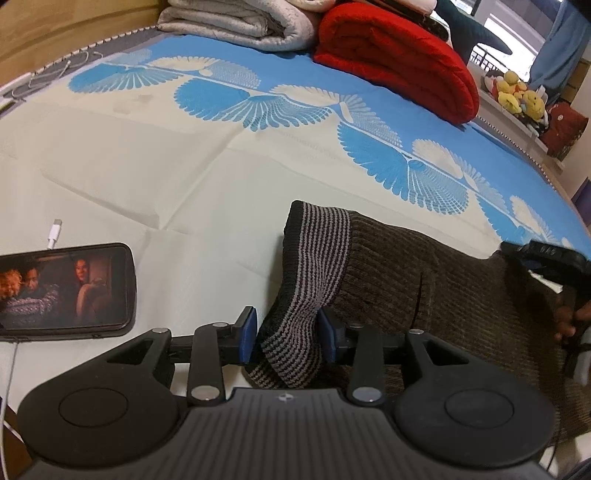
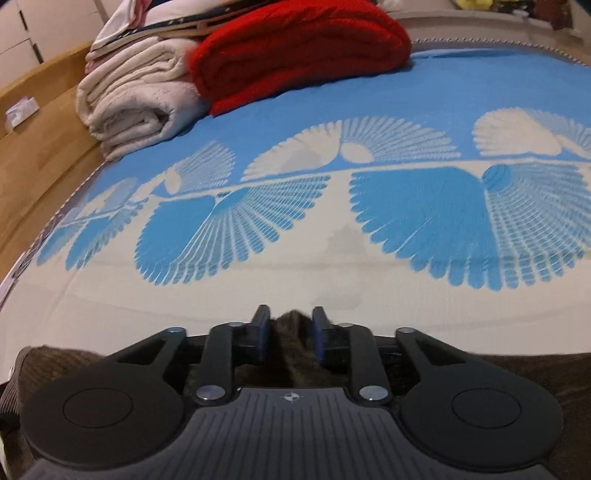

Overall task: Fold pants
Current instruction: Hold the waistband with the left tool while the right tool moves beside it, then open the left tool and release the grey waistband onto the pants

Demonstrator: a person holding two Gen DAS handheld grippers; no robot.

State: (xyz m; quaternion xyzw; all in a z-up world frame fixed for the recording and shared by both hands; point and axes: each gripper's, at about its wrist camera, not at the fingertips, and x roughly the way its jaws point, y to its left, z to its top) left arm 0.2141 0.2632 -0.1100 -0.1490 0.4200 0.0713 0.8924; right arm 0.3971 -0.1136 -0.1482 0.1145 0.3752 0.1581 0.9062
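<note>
Left claw nearest in the left wrist view, blue pads on either side of the striped waistband of the pants. The band is bunched between the pads and both pads press on it, so this claw grips the waistband. Pants are brown ribbed fabric and lie on the bed at its near edge, spreading from the waistband off to the right.

Right claw in its own view: jaws partly apart with a raised ridge of brown pants fabric between them. Pads look to be against the fabric, so it grips the pants, though the contact is hard to see cleanly. More of the brown cloth runs along the near edge of the bed under this claw. In the left wrist view the right claw shows at the far right over the pants, blurred, with part of a hand behind it.

Phone lies on the bed left of the left claw, screen lit, near the bed's near edge. A white cable plug sits just beyond it.

Mid bed: cream and blue fan-pattern sheet.

Far edge of the bed: folded grey-white blanket and, touching it on the right, a folded red blanket. Yellow plush toys off the bed beyond the far right corner.
</note>
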